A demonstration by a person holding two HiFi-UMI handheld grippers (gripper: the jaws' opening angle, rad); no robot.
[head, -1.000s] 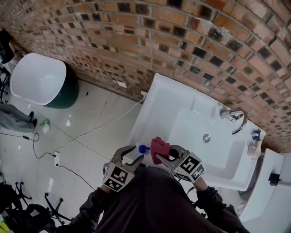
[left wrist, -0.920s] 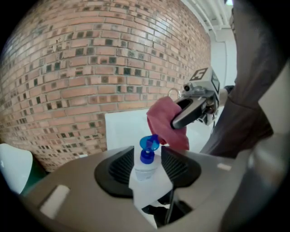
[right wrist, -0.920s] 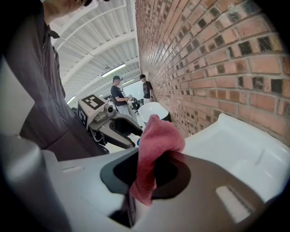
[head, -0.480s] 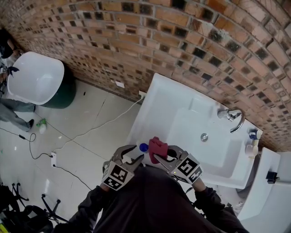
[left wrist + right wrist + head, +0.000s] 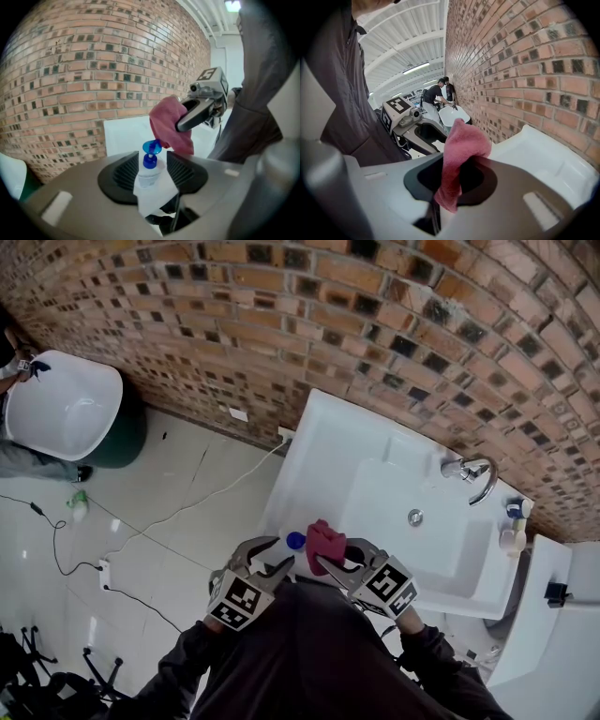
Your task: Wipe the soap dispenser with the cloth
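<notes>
Pink cloth (image 5: 325, 540) in R hand-held gripper (image 5: 457, 174), beside soap dispenser (image 5: 149, 172).

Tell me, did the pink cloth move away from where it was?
No. The pink cloth still hangs over the front edge of the sink, right beside the soap dispenser, just like before. Only the camera shifted a little.

Two grippers: left gripper (image 5: 270, 561), right gripper (image 5: 330, 561). One soap dispenser (image 5: 293, 544) with one blue pump head (image 5: 150, 161). One pink cloth (image 5: 325, 538). One white sink (image 5: 328, 442), bearing one faucet (image 5: 472, 476). One white tub (image 5: 61, 413). One brick wall (image 5: 281, 324).
</notes>
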